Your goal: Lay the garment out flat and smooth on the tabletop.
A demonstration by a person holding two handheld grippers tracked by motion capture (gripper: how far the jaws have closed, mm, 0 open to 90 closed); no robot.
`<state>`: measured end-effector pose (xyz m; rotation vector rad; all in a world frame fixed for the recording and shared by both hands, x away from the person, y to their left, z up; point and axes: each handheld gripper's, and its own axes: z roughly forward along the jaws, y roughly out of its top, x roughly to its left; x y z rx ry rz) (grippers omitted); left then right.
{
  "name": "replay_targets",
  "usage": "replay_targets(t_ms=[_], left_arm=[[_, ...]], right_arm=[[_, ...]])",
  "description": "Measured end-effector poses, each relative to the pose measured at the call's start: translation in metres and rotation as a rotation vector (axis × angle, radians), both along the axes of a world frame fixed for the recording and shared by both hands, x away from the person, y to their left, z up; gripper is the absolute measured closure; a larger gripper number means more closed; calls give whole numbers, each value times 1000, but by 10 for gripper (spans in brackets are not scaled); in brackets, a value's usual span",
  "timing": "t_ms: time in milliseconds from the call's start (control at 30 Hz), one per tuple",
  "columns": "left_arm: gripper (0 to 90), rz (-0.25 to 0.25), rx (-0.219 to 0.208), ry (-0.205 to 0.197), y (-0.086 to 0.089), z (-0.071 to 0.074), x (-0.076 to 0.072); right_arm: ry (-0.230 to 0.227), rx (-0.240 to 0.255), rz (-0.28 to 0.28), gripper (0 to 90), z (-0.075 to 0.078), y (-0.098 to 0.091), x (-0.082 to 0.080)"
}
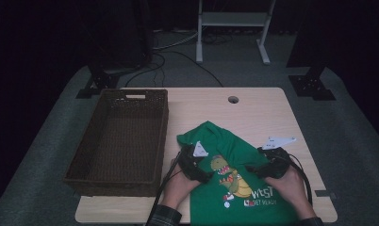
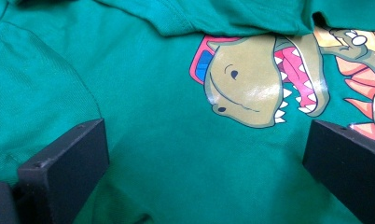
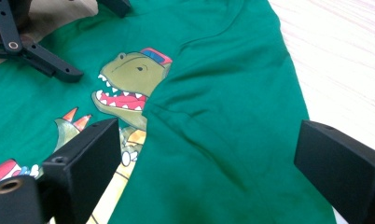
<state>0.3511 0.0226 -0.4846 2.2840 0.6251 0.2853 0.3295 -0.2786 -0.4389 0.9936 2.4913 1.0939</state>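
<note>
A green T-shirt (image 1: 234, 155) with a dinosaur print (image 1: 230, 176) lies on the near middle of the table, its upper part folded over in a flap. My left gripper (image 1: 205, 178) rests on the shirt's left side, jaws open and spread over bare cloth (image 2: 176, 140) just beside the dinosaur's head (image 2: 251, 88). My right gripper (image 1: 253, 169) is on the shirt's right side, open, its jaws straddling the folded flap (image 3: 223, 116) without pinching it. In the right gripper view the dinosaur's head (image 3: 129, 84) peeks out from under that flap. A hand holds each gripper.
A dark wicker basket (image 1: 163, 136) stands on the table's left half, close to the shirt. The light wooden table (image 1: 258, 110) has a cable hole (image 1: 233, 99) at the back. Dark stands and cables sit on the floor behind it.
</note>
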Motion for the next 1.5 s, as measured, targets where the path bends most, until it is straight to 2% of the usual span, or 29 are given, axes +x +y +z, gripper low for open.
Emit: replay_targets(t_ms=[233, 500, 733, 1200, 1500], left_arm=[[0, 0, 0, 0, 0, 0, 0], [0, 0, -1, 0, 0, 0, 0], [0, 0, 0, 0, 0, 0, 0], [0, 1, -1, 0, 0, 0, 0], [0, 3, -3, 0, 0, 0, 0]], right_arm=[[13, -9, 19, 117, -4, 8, 5], [13, -13, 45, 139, -2, 18, 9], [24, -20, 82, 209, -4, 28, 14], [42, -26, 111, 303, -11, 41, 20], [52, -43, 122, 329, -15, 51, 24]])
